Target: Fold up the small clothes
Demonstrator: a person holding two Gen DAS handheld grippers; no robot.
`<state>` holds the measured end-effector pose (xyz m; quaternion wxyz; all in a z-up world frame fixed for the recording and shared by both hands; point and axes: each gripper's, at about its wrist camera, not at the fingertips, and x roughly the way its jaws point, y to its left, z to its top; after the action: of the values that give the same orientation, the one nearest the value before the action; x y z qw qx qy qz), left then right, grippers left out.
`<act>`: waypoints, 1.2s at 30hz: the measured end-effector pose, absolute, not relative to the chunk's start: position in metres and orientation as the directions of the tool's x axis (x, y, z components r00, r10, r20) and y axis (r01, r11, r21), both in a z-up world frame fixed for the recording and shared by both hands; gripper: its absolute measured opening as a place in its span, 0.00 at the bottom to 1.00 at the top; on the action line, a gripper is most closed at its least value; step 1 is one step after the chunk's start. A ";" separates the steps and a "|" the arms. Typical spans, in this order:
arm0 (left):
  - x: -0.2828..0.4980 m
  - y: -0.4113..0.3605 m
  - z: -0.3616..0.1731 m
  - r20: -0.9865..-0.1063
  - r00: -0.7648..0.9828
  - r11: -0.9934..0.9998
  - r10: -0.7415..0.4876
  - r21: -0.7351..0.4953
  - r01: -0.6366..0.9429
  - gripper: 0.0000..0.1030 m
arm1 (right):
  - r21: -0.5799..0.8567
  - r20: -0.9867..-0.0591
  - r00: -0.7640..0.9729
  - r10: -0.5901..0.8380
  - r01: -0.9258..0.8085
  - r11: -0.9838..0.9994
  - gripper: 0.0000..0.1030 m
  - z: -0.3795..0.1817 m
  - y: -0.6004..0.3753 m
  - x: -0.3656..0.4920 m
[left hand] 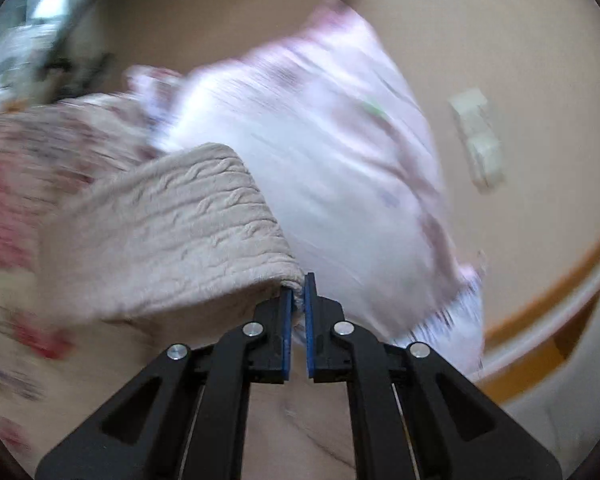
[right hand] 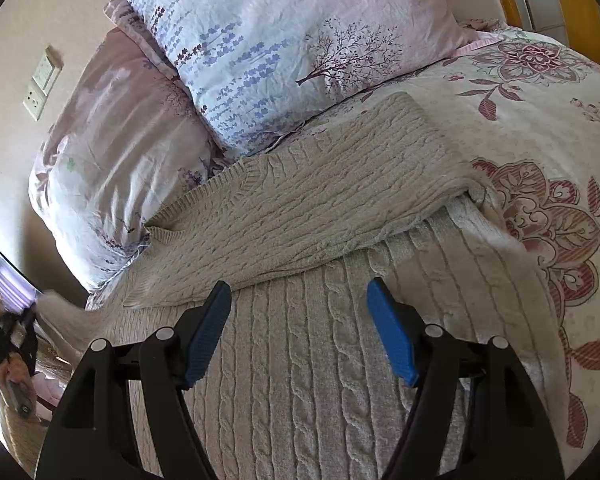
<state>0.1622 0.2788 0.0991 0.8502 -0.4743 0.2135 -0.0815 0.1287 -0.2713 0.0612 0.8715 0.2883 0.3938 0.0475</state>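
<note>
Meanwhile left tongs [left hand: 299,294] clenched on sweater [left hand: 172,232] edge, right tongs [right hand: 300,320] released, angled down over knit.

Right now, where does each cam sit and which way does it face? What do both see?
Left wrist: on the left tongs, looking along the fingers; blurred. Tongs shut on an edge of the knit sweater; pillow and wall beyond.
Right wrist: on the right tongs, tilted down at the bed; tongs open above the sweater, nothing between them. The left tongs show at the far left edge, holding sweater cloth.
Shared: sweater, pillow, wall sockets.
</note>
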 end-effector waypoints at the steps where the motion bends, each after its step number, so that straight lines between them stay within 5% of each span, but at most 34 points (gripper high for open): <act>1: 0.171 0.262 0.102 -0.283 0.884 0.550 -0.371 -0.835 -0.037 0.05 | 0.542 -0.658 0.686 0.311 0.144 0.828 0.70 0.062 -0.271 0.128; 6: 0.211 0.162 0.094 -0.310 0.788 0.580 -0.531 -0.811 0.071 0.05 | 0.541 -0.659 0.689 0.304 0.153 0.827 0.70 0.063 -0.271 0.127; 14: 0.237 0.029 0.020 -0.527 0.506 0.648 -0.683 -0.757 0.087 0.07 | 0.425 -0.709 0.640 0.296 0.053 0.904 0.70 0.095 -0.251 0.128; 20: 0.213 0.042 0.030 -0.479 0.472 0.622 -0.740 -0.754 0.210 0.34 | 0.323 -0.698 0.644 0.313 -0.106 0.940 0.74 0.131 -0.219 0.138; 21: 0.205 0.056 0.034 -0.466 0.497 0.622 -0.732 -0.755 0.208 0.42 | 0.291 -0.693 0.643 0.326 -0.165 0.942 0.74 0.138 -0.204 0.141; 29: 0.181 0.149 0.026 -0.557 0.676 0.753 -0.483 -0.658 -0.004 0.40 | 0.072 -0.682 0.592 0.429 -0.530 0.845 0.53 0.150 -0.068 0.170; 36: 0.180 0.164 0.001 -0.602 0.671 0.777 -0.432 -0.626 -0.062 0.39 | 0.006 -0.760 0.513 0.399 -0.608 0.794 0.47 0.110 0.011 0.200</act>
<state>0.1795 0.1642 0.0013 0.8579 -0.3158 0.3907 -0.1078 0.2002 0.0109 0.1101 0.8598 -0.1316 0.3971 0.2927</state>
